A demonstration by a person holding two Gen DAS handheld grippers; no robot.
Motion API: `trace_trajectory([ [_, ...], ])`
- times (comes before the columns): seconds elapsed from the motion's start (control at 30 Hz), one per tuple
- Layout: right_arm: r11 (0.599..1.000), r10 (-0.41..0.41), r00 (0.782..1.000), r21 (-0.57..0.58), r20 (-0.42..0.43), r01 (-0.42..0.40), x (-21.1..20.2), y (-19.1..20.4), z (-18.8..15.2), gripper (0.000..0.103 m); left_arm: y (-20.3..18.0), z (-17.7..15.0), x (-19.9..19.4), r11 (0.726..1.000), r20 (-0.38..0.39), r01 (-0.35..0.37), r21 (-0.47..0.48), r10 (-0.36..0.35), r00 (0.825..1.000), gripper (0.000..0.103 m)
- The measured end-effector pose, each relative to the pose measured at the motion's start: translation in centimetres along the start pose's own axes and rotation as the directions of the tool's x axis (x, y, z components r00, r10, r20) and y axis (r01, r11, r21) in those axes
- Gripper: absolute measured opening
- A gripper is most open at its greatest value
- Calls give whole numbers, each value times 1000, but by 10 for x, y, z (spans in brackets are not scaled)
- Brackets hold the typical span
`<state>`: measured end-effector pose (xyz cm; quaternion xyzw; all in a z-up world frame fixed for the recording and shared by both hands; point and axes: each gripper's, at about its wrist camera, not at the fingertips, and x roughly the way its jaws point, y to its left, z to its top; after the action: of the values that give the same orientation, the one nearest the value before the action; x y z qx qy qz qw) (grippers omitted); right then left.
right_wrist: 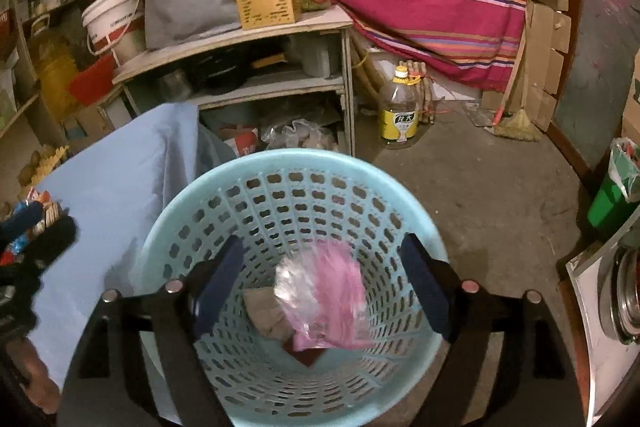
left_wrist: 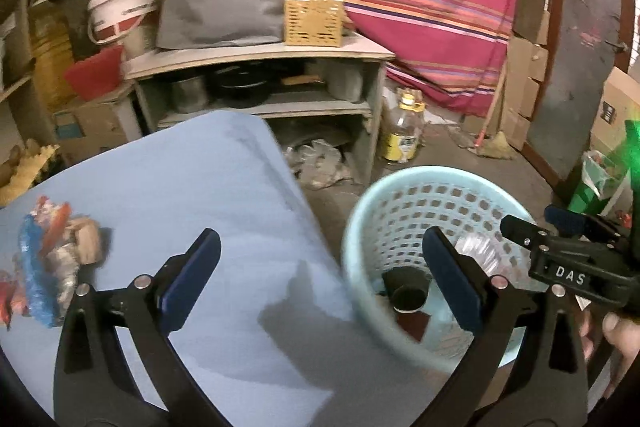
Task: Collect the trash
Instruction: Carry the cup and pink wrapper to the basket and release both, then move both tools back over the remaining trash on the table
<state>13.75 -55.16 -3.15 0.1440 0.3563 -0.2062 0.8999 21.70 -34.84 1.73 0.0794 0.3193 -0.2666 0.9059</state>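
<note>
Right gripper, spread and empty, hangs over the basket holding a pink bag. Left gripper, also spread; wrappers on the surface far left risk being missed.

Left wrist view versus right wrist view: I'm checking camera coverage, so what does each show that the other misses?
Only the left wrist view shows the right gripper, open at the basket's edge, and a dark cup inside the basket. Only the right wrist view shows the pink plastic bag in the basket and the steel dishes. Both show the light blue basket, the blue tablecloth, the wrapper pile and the oil bottle.
</note>
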Motion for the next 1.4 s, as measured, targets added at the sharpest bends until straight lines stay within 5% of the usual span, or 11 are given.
trace_trajectory([
  [0.4,1000,-21,999,-21,28,21,-4,42,2,89,117,-24,-40,984,3,-155,-88,156,988,98],
  [0.83,990,88,988,-121,125,-73,-28,145,-7,95,260,-69,-79,912,-5,-375,-169,379,925,98],
  [1.27,968,150,986,-212,76,-131,-3,255,-22,95,348,-111,-86,884,-99,-399,-241,387,917,98],
  [1.4,960,176,982,-235,72,-154,2,288,-27,95,372,-117,-89,874,-116,-375,-309,357,927,98],
])
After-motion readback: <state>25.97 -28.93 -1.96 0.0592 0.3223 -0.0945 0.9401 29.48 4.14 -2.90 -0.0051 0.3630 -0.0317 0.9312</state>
